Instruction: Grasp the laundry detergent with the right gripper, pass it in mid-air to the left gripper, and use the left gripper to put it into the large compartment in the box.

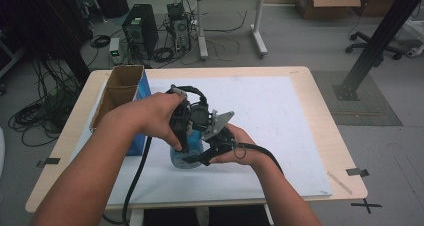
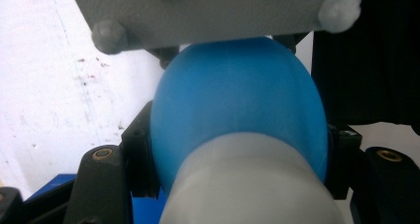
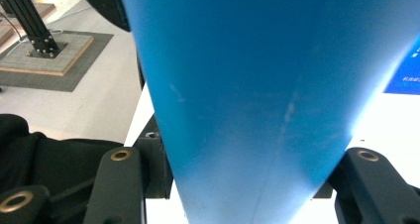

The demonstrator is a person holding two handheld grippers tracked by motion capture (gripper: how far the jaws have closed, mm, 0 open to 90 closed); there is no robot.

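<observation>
While the box [image 1: 121,92] stands open at the counter's [image 1: 305,116] left edge, the left gripper [image 1: 184,131], just right of the box, has its jaws clamped on the blue bottle [image 1: 186,158] near its white cap, likely to twist it. Right of that, the right gripper's [image 1: 212,151] jaws pinch the bottle's body, apparently steadying it.

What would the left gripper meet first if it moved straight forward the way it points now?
The blue bottle already sits between the left gripper's jaws, so it blocks the way at once. Just beyond it, probably, is the right gripper's grey plate.
</observation>
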